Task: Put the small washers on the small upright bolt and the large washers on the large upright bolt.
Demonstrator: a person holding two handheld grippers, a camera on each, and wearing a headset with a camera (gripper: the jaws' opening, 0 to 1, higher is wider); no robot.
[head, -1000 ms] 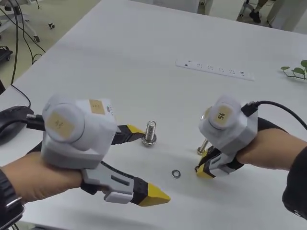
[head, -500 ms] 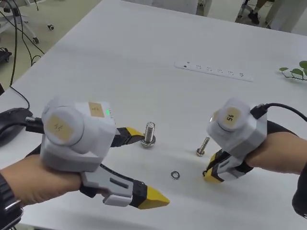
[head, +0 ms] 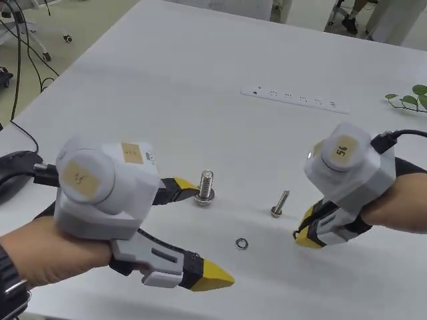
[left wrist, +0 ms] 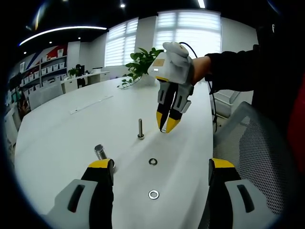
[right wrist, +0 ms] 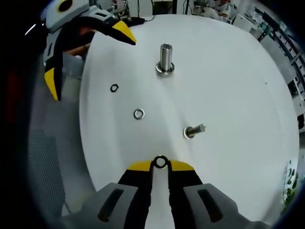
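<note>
The large bolt [head: 205,187] stands upright with a washer around its base [right wrist: 165,70], right beside the upper finger of my left gripper [head: 200,230], which is wide open and holds nothing. The thin small bolt [head: 280,202] stands to its right, with a silver washer [head: 241,244] lying in front of it. My right gripper [head: 307,237] hovers right of the small bolt, shut on a small washer [right wrist: 160,162] pinched at its tips. A second loose washer [right wrist: 114,88] lies near the table edge, close to the left gripper [right wrist: 86,52].
A white power strip [head: 293,98] lies further back on the white table [head: 167,80]. Plant leaves [head: 407,99] reach in at the far right. A black cable and device [head: 13,175] sit at the left edge. A mesh chair [left wrist: 257,143] stands beside the table.
My right gripper has drawn back to the right from the small bolt, its tips still closed, leaving the bolt in plain sight. The left gripper has stayed in place.
</note>
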